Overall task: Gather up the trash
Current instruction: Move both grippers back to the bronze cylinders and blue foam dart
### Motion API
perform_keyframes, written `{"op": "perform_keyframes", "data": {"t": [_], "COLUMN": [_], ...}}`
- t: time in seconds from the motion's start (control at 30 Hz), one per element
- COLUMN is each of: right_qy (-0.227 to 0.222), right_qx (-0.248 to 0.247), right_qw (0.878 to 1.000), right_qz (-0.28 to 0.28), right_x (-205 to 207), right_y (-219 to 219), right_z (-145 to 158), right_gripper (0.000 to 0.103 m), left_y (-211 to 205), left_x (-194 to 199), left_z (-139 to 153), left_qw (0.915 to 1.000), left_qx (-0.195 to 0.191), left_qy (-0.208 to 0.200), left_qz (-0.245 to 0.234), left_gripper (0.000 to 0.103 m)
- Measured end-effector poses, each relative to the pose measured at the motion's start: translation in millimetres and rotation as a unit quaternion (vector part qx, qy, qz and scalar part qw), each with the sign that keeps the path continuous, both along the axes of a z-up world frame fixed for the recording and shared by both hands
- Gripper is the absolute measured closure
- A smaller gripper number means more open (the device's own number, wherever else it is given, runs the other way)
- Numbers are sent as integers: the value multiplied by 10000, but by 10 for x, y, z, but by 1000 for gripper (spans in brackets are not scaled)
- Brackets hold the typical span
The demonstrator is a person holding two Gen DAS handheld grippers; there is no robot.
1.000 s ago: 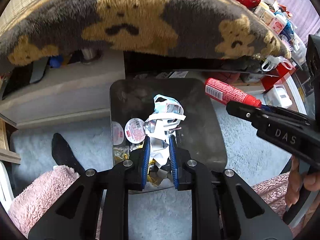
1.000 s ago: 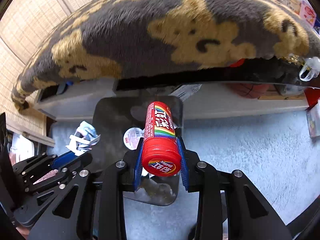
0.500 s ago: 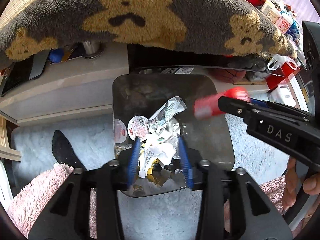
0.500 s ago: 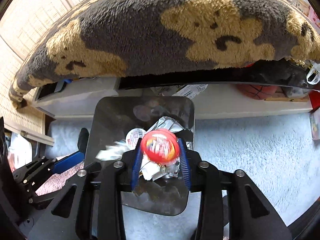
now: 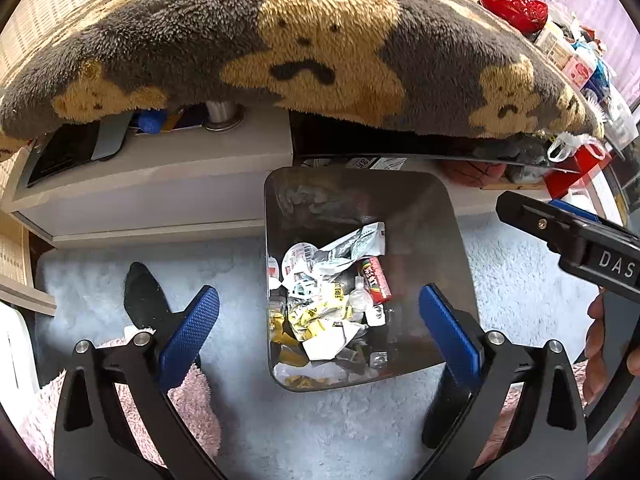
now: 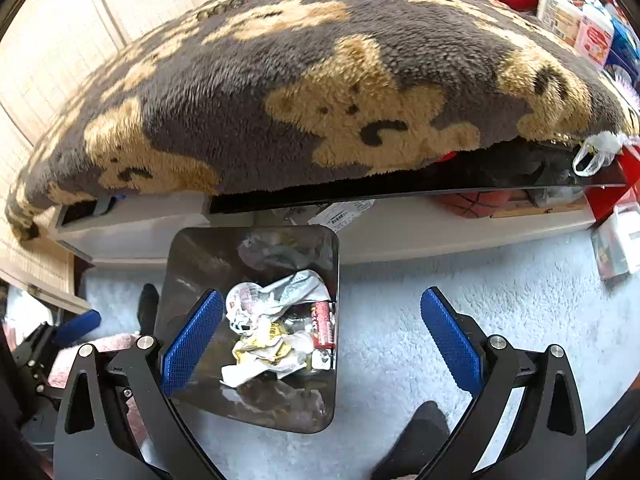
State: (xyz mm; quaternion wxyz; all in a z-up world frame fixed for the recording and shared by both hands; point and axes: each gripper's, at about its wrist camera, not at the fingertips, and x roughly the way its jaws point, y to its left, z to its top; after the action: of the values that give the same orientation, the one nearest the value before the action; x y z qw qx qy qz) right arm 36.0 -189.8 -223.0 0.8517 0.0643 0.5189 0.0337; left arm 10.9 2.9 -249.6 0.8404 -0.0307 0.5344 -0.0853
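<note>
A shiny metal trash bin point(image 5: 432, 216) point(image 6: 200, 264) stands on the pale rug, holding crumpled white wrappers point(image 5: 352, 244) point(image 6: 292, 292), yellow scraps and a red candy tube point(image 5: 378, 280) point(image 6: 323, 324). My left gripper point(image 5: 320, 312) hovers above the bin, its jaws opening wide with nothing gripped between them. My right gripper point(image 6: 322, 316) also hangs over the bin, jaws opening wide and empty. In the left wrist view the right gripper point(image 5: 568, 236) shows as a black arm at the right edge, held by a hand point(image 5: 596, 344).
A bed with a grey bear-print blanket point(image 5: 312, 48) point(image 6: 320, 92) overhangs a white drawer base point(image 5: 160, 192). Black-socked feet point(image 5: 144, 296) point(image 6: 416, 432) rest on the rug. Pink fleece point(image 5: 192, 396) lies low left. Clutter and a red box point(image 5: 576, 168) sit at right.
Both grippers opened wide. The crumpled white paper left the left gripper and the red tube left the right gripper; both now lie in the bin.
</note>
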Motion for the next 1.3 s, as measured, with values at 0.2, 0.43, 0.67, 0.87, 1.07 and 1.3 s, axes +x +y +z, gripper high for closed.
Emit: {"op": "perform_keyframes", "data": {"t": [0.2, 0.43, 0.67, 0.87, 1.07, 1.3], "right_qy": [-288, -770, -1115, -1229, -1238, -952], "right_qx": [391, 483, 453, 235, 202, 346], "right_qw": [9988, 9954, 9922, 9921, 9921, 9937], "right_qz": [-54, -314, -327, -127, 70, 489], "right_x": [-26, 277, 1025, 1701, 2345, 3085], "right_y": [-55, -202, -220, -85, 92, 410], "right_z": [239, 705, 1155, 1297, 1255, 1057], "right_gripper": [4, 4, 4, 4, 5, 38], "left_y": [-36, 66, 133, 271, 272, 188], "left_x": [-38, 263, 894, 1564, 2114, 2568], "left_z": [226, 629, 1075, 1236, 1175, 975], "left_qw": [9994, 9983, 9966, 9943, 9940, 9954], "left_qx": [-188, -425, -146, -174, -84, -20], "left_qy": [-265, -389, -796, -955, -1009, -916], "left_qz": [-85, 93, 181, 437, 422, 274], "left_gripper": [8, 8, 8, 8, 8, 8]}}
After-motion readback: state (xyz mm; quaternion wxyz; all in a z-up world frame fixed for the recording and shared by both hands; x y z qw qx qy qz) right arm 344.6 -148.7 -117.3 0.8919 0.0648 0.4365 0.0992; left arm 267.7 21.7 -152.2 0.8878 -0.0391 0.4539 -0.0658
